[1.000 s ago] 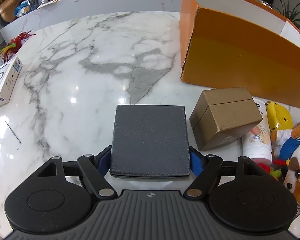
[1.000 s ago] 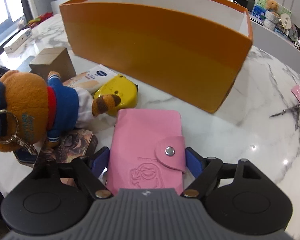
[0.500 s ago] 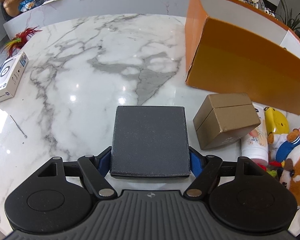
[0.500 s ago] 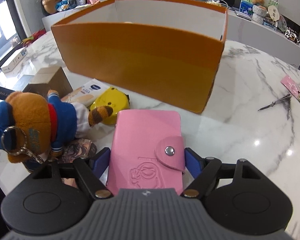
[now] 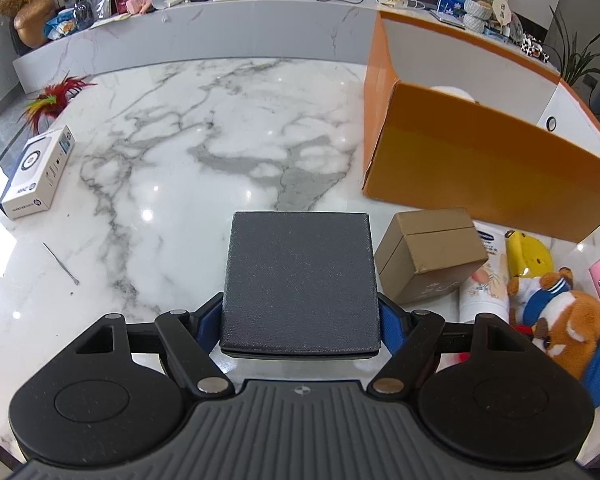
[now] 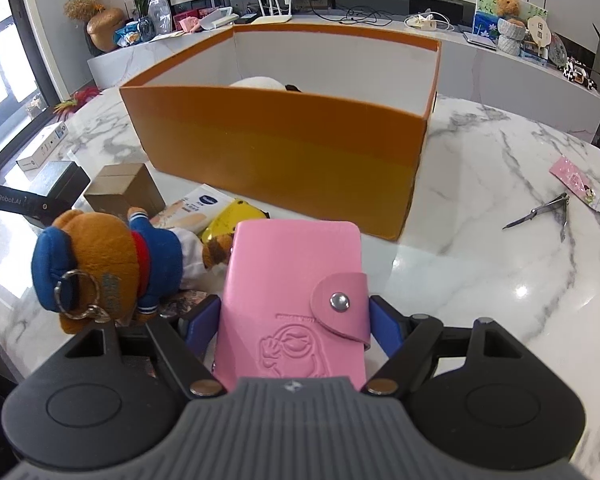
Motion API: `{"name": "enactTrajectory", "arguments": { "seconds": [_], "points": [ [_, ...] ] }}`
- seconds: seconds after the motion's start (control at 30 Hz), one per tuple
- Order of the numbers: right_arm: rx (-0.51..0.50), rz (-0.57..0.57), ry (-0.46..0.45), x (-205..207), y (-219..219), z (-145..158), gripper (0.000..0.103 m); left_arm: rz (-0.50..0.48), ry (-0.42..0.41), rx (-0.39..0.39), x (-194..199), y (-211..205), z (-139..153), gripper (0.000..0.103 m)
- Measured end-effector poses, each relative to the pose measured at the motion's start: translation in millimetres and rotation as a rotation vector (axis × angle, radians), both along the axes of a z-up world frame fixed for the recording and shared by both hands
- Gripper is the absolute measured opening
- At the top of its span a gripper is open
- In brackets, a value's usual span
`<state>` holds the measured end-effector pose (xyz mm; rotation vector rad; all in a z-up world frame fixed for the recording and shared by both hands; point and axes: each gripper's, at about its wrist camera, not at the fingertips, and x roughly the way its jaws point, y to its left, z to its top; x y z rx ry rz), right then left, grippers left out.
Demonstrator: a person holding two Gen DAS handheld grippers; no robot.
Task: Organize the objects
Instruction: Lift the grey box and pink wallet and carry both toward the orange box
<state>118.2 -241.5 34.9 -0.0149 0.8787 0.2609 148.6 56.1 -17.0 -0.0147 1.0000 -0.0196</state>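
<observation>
Left gripper (image 5: 300, 316) fingers clamped on the two sides of a flat square dark grey textured box (image 5: 300, 284), held above the white marble bench (image 5: 204, 168). Right gripper (image 6: 294, 320) fingers closed on the sides of a pink leather snap-button card wallet (image 6: 296, 280), also off the bench. Large open orange cardboard box (image 6: 284, 148) sits beyond, something white inside. Brown cardboard cube box (image 5: 428, 252), yellow toy (image 5: 526, 254) and brown plush bear in blue jacket (image 6: 108, 256) clustered beside the orange box.

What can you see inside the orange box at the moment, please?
Above the near wall of the orange box, only the top of a white rounded thing with a dark patch shows. The wall hides the rest and the floor.
</observation>
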Motion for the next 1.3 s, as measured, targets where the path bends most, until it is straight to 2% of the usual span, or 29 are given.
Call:
{"name": "enactTrajectory", "arguments": {
  "seconds": [0.57,1.3],
  "points": [
    [-0.005,0.009,-0.056,-25.0,5.7,26.9,0.08,-0.051,-0.095,-0.039,-20.1,-28.3,37.4,0.088],
    [-0.021,0.011,-0.185,-45.8,13.6,67.9,0.08,-0.096,-0.175,-0.053,-25.4,-75.5,62.1,0.088]
  ]
}}
